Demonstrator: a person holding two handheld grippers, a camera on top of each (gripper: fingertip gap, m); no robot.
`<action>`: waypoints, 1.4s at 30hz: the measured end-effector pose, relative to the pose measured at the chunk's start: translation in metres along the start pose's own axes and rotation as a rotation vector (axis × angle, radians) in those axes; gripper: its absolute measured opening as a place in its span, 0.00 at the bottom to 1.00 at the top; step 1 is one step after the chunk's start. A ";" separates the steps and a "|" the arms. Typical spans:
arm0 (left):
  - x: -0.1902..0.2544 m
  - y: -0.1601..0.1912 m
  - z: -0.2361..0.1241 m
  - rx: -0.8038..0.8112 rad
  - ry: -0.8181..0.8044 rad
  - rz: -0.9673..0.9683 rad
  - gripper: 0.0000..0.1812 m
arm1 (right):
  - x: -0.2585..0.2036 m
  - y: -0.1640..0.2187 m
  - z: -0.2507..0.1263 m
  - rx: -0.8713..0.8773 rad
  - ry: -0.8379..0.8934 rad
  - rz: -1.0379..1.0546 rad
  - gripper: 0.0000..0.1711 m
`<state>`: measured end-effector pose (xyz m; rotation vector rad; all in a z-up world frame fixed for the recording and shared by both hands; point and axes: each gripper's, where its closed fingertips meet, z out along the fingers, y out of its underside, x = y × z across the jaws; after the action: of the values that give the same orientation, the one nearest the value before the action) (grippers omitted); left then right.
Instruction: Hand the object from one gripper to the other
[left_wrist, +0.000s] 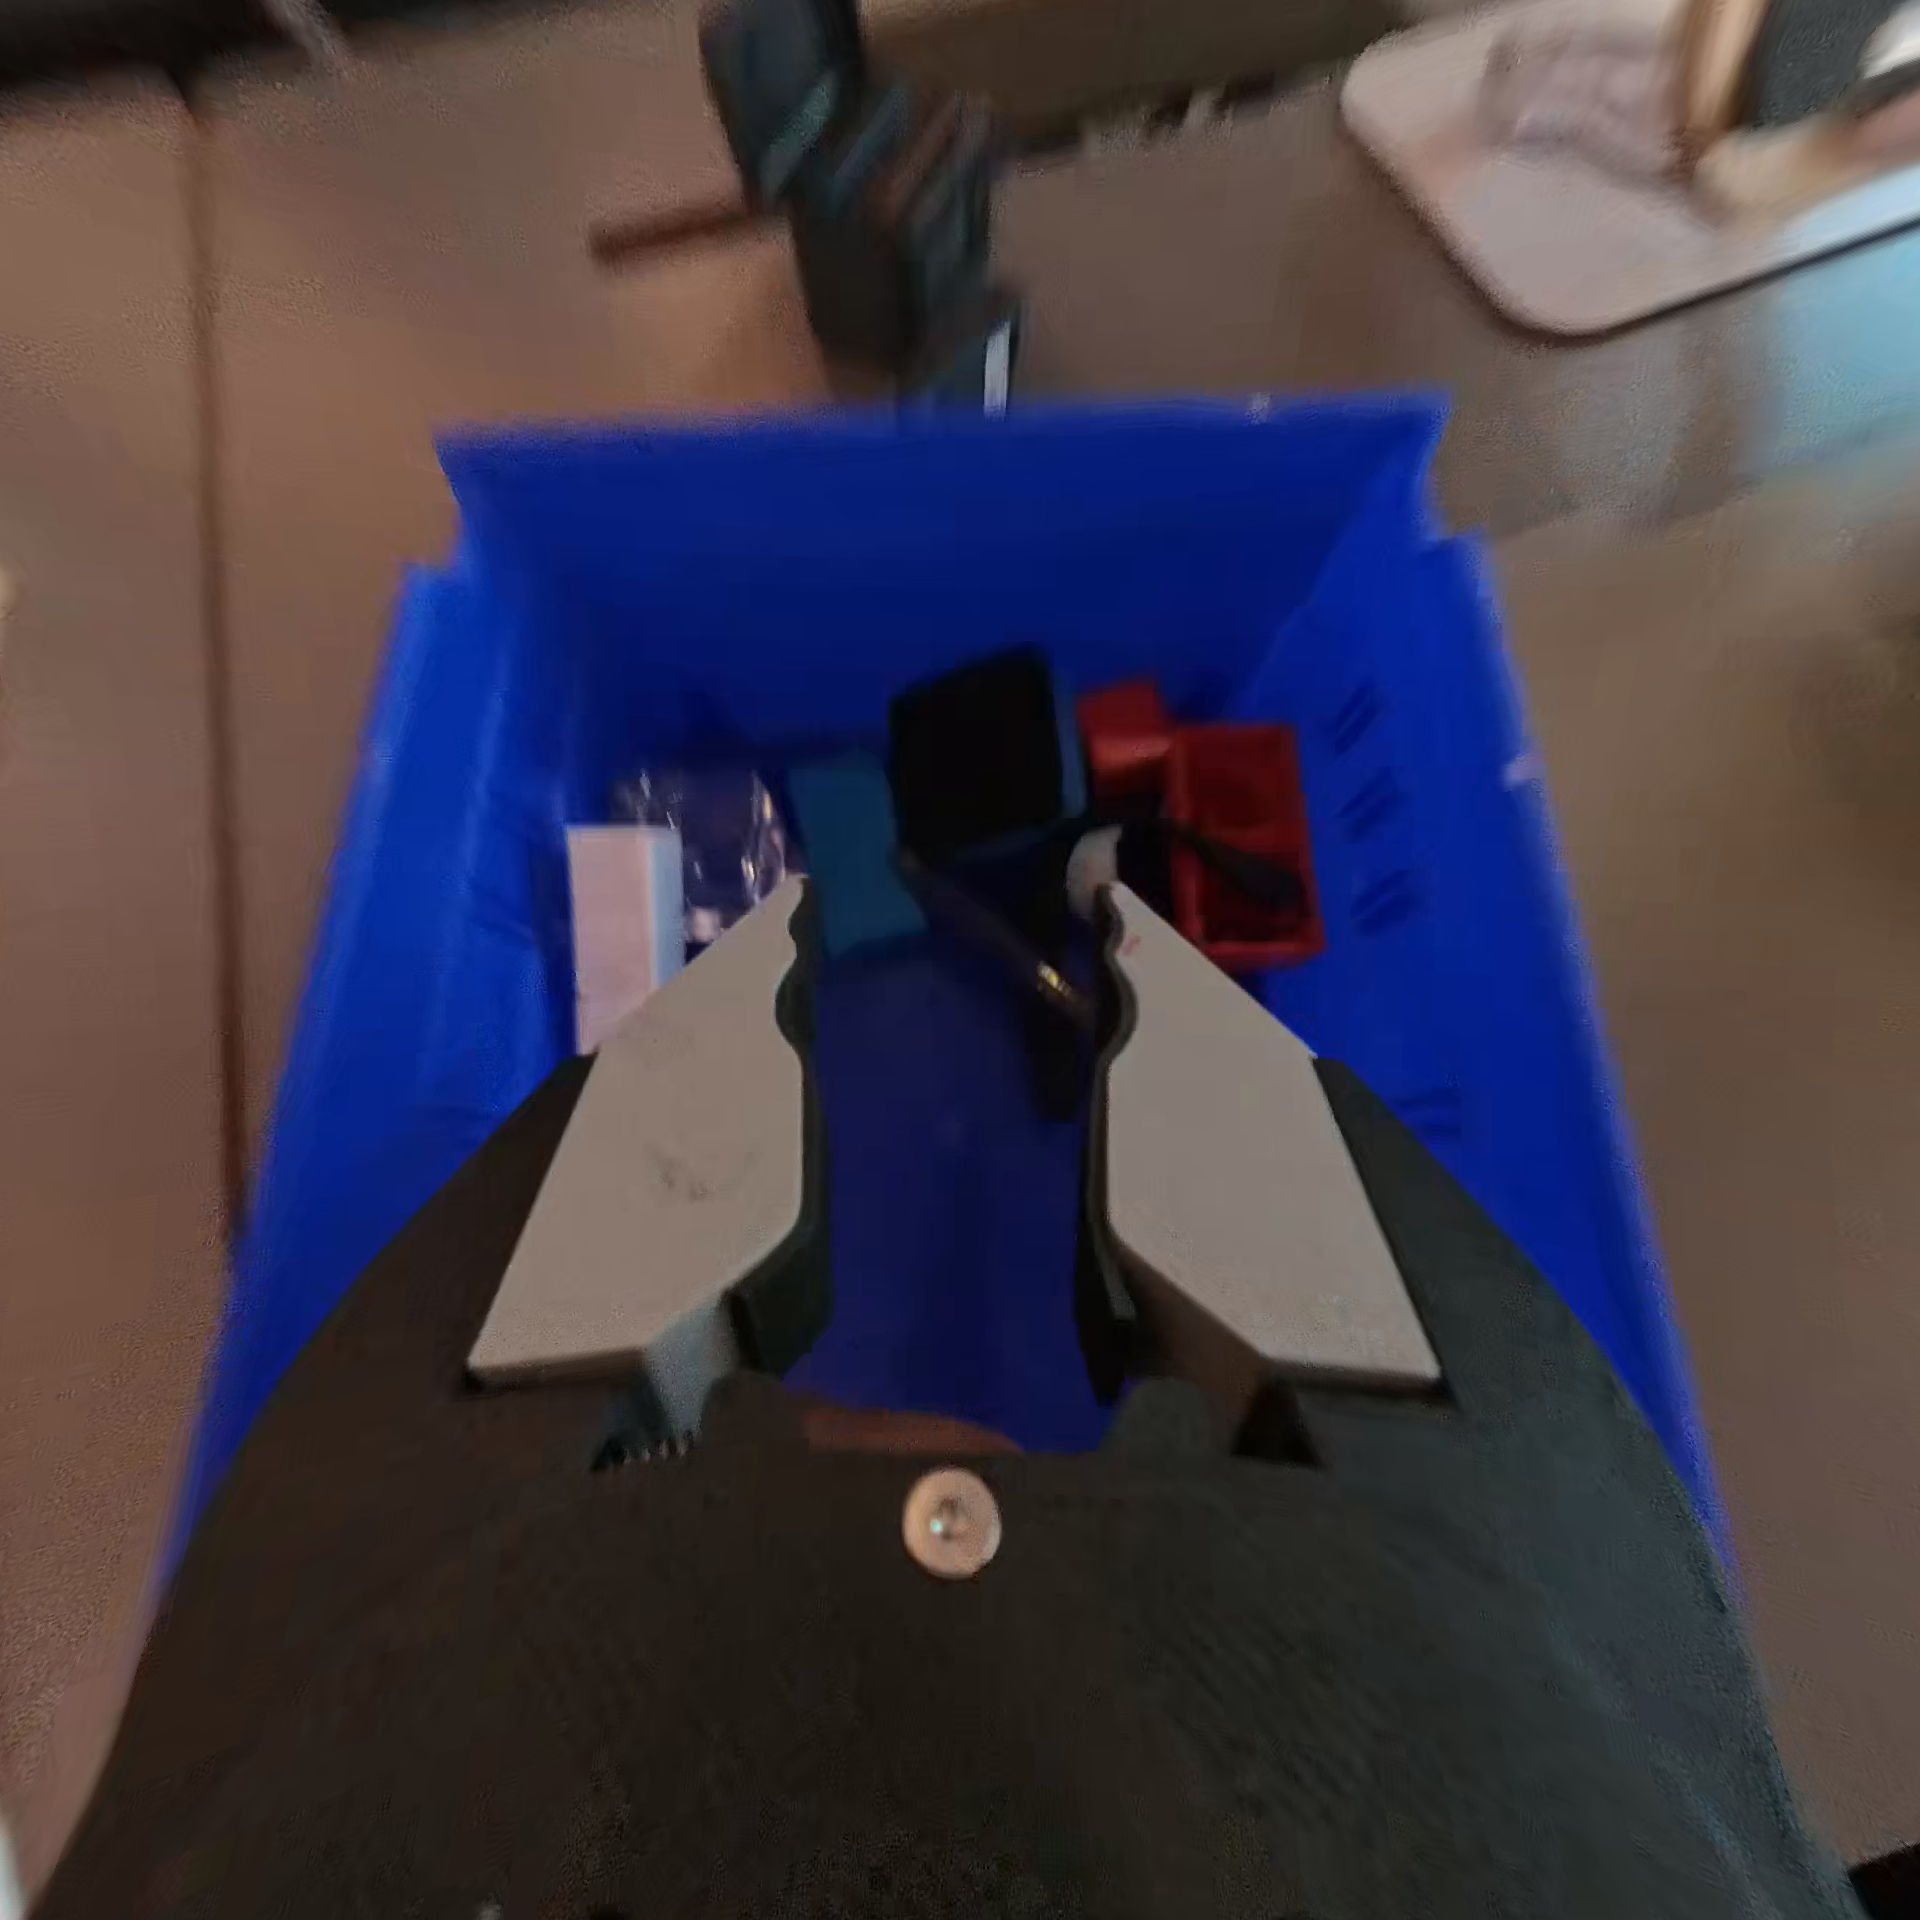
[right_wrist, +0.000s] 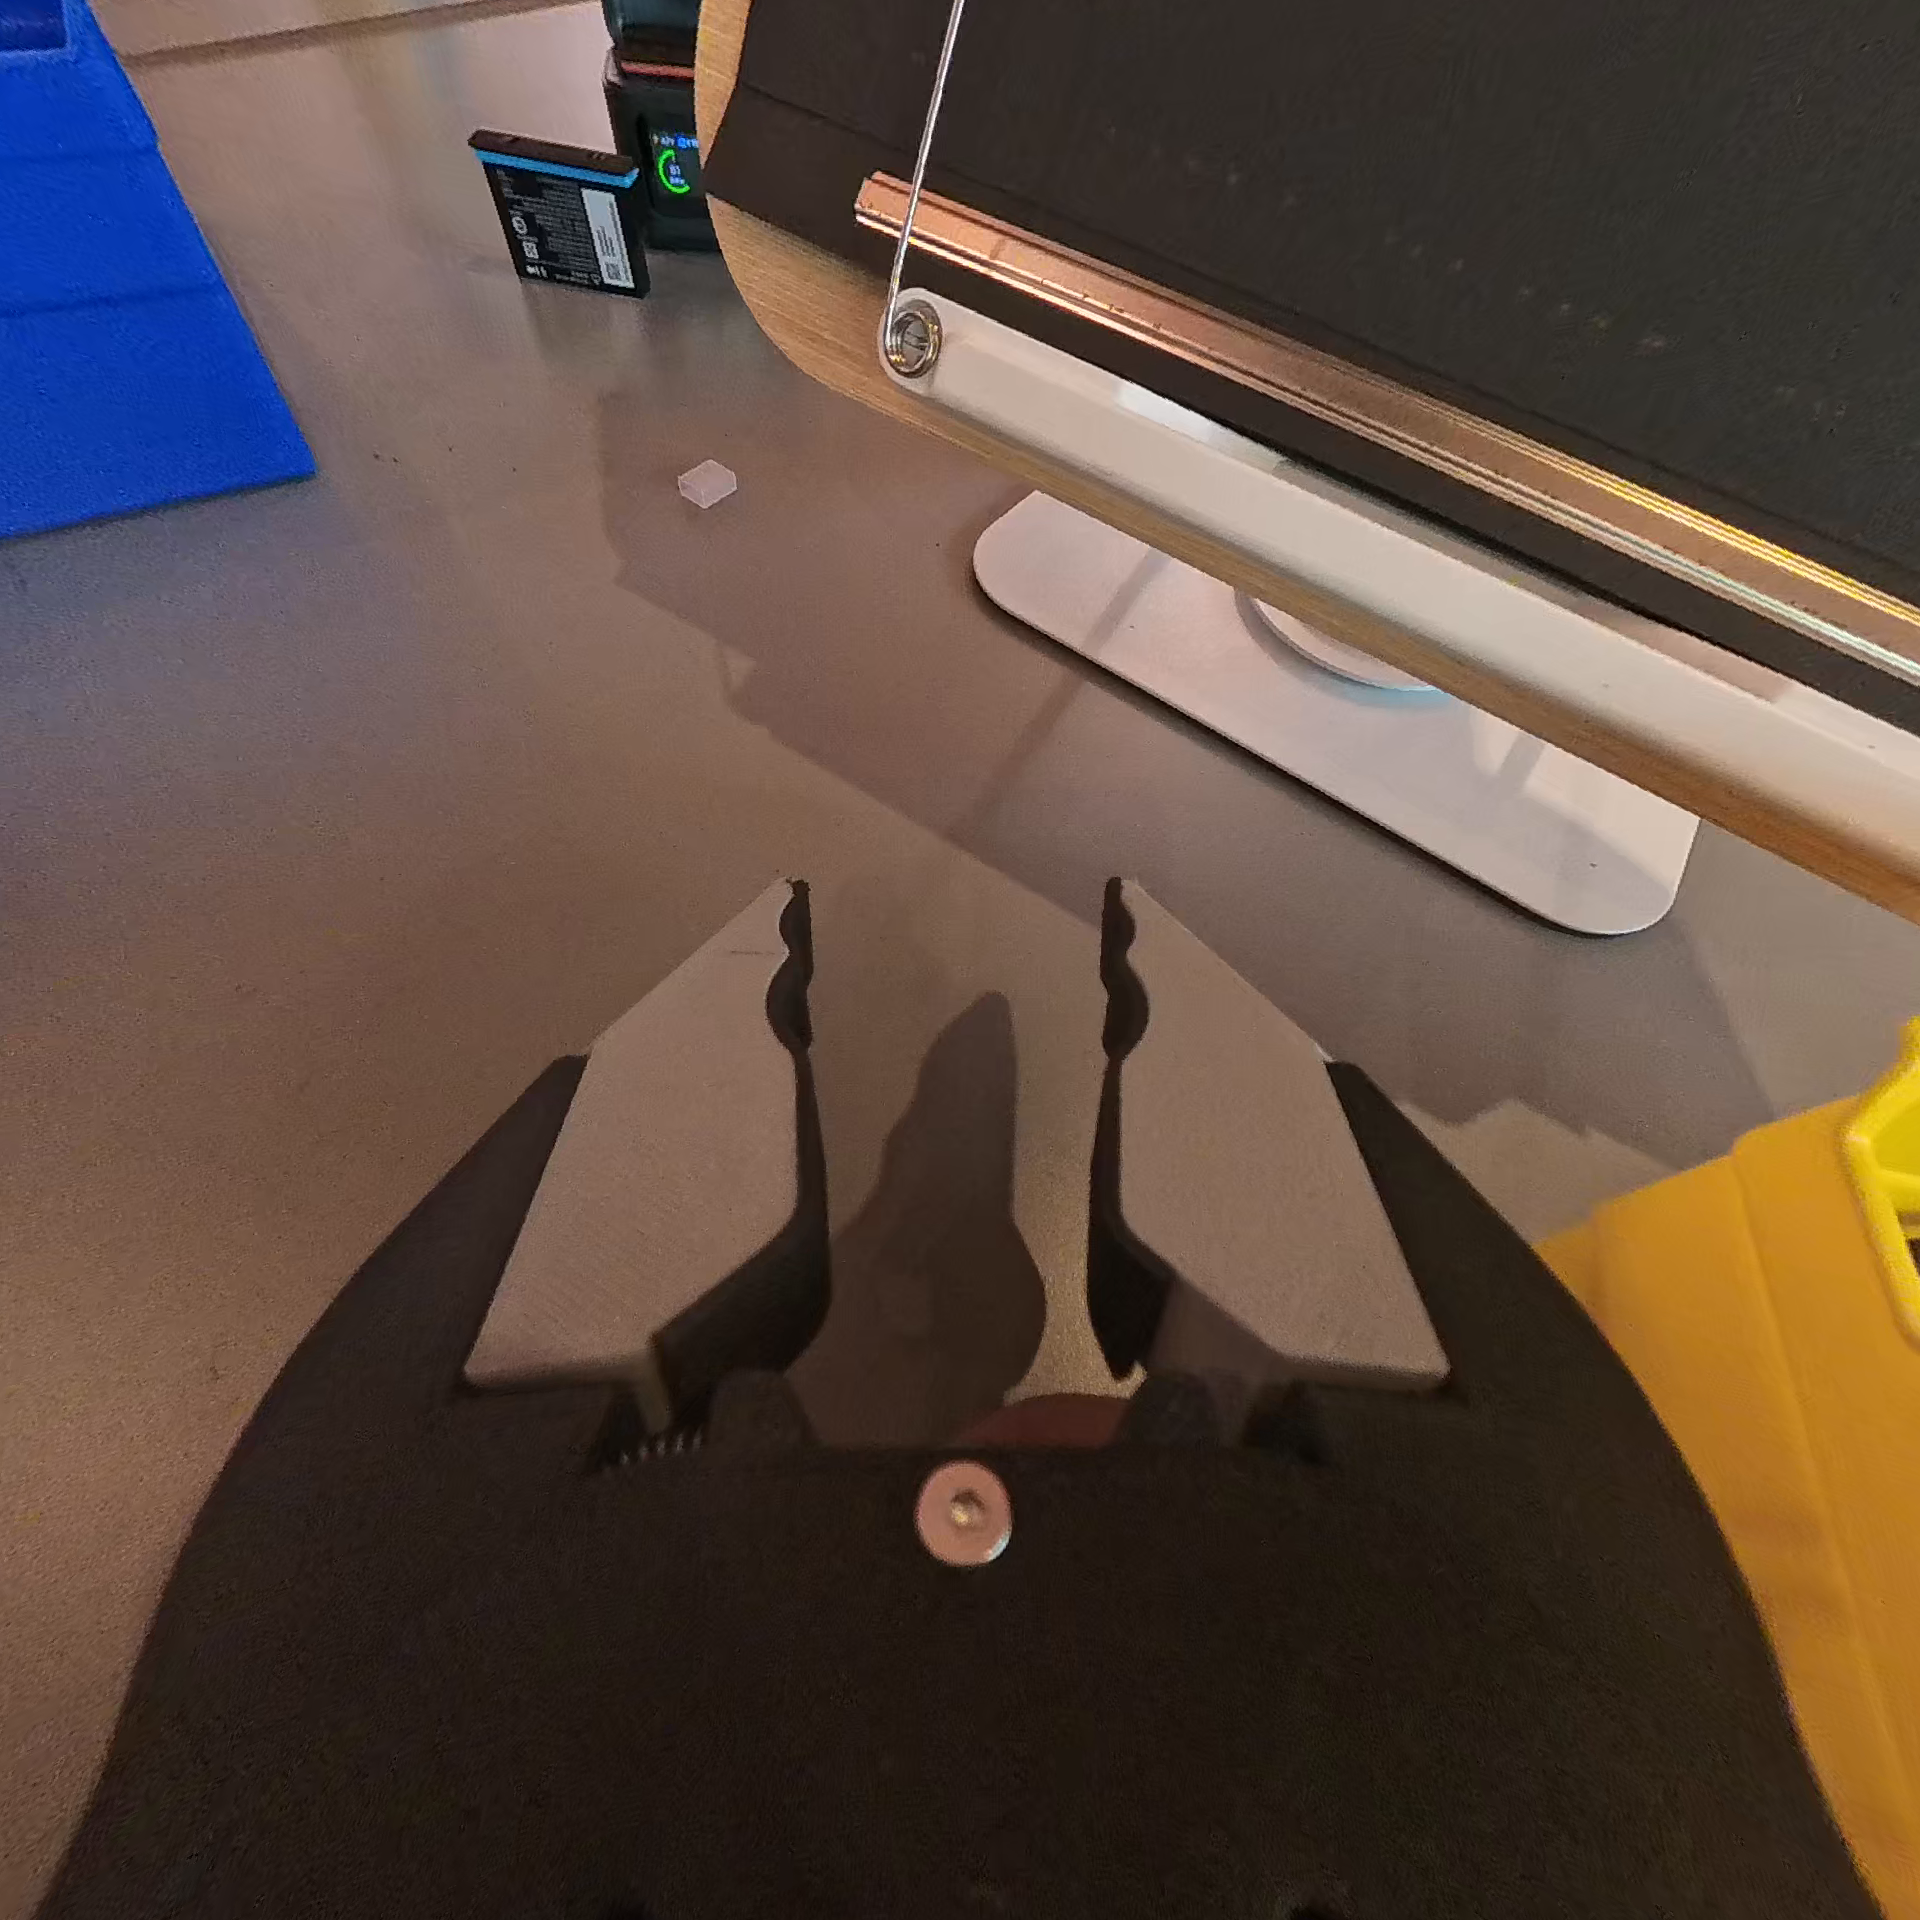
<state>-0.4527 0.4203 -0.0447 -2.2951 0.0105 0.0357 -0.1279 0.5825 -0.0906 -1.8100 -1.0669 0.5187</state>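
Left wrist view, left tool (left_wrist: 956, 904): jaws spread and empty; it hangs over the blue bin (left_wrist: 935, 540), pointed down into it, which reads as a reach for something to pick; the picture is blurred, so fine detail is unsure
Left wrist view, bin contents: just ahead of the tips lie a teal block (left_wrist: 852, 862), a black box (left_wrist: 982, 748) and a dark cable (left_wrist: 997, 935); ahead and to the right a red box (left_wrist: 1247, 842); ahead and to the left a white card (left_wrist: 623, 925) beside clear wrapping; all loose on the bin floor, none touched
Left wrist view, task's object: which piece is meant I cannot tell; the teal block sits nearest the gap between the tips
Right wrist view, right tool (right_wrist: 956, 904): jaws parted, nothing between them; held low over the bare tabletop (right_wrist: 312, 831), likely waiting to receive
Right wrist view, surroundings: a monitor stand (right_wrist: 1351, 727) ahead to the right; a black battery (right_wrist: 566, 218) far ahead; a yellow bin (right_wrist: 1766, 1403) close on the right; the blue bin's corner far ahead on the left
Stage: judged as the start; no handover yet
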 end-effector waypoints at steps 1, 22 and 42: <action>-0.002 0.013 0.012 -0.033 0.032 -0.025 0.26 | 0.000 0.000 0.000 0.000 0.003 -0.002 0.31; -0.034 -0.024 -0.019 -0.168 -0.088 0.265 0.07 | -0.003 0.002 -0.002 -0.009 -0.004 -0.005 0.28; -0.055 0.051 0.003 -0.470 -0.168 0.454 0.00 | -0.013 0.007 0.000 -0.041 -0.043 -0.041 0.27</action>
<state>-0.5092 0.3884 -0.0829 -2.7010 0.4819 0.5135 -0.1313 0.5704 -0.0975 -1.8155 -1.1492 0.5162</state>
